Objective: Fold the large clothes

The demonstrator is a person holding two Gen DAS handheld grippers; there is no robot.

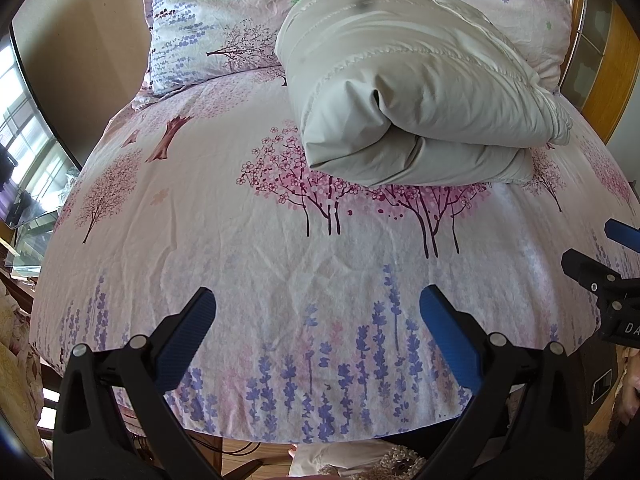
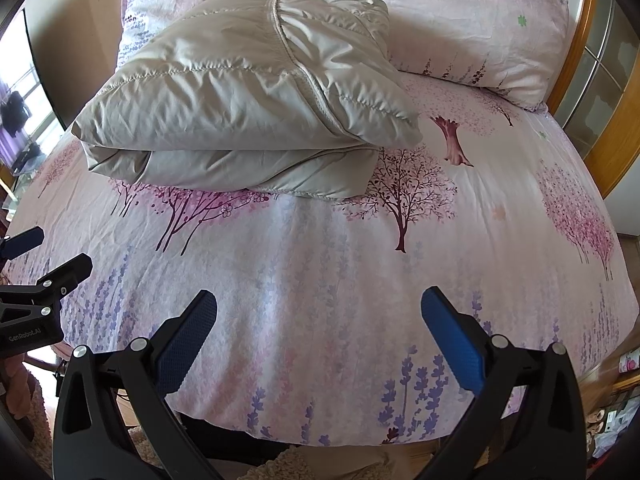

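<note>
A beige quilted puffer jacket (image 1: pixel 404 92) lies folded in a thick bundle on the flowered bed sheet (image 1: pixel 280 260), toward the head of the bed. It also shows in the right wrist view (image 2: pixel 248 100). My left gripper (image 1: pixel 318 300) is open and empty, held over the foot of the bed, well short of the jacket. My right gripper (image 2: pixel 319 300) is open and empty too, beside the left one. The right gripper shows at the left view's right edge (image 1: pixel 600 256), the left gripper at the right view's left edge (image 2: pixel 44 256).
Two flowered pillows (image 1: pixel 208 24) (image 2: pixel 480 28) lie at the head of the bed behind the jacket. A wooden headboard (image 2: pixel 600 60) stands at the right. The bed's front edge (image 1: pixel 320 436) is just below the grippers. A window (image 1: pixel 20 128) is at the left.
</note>
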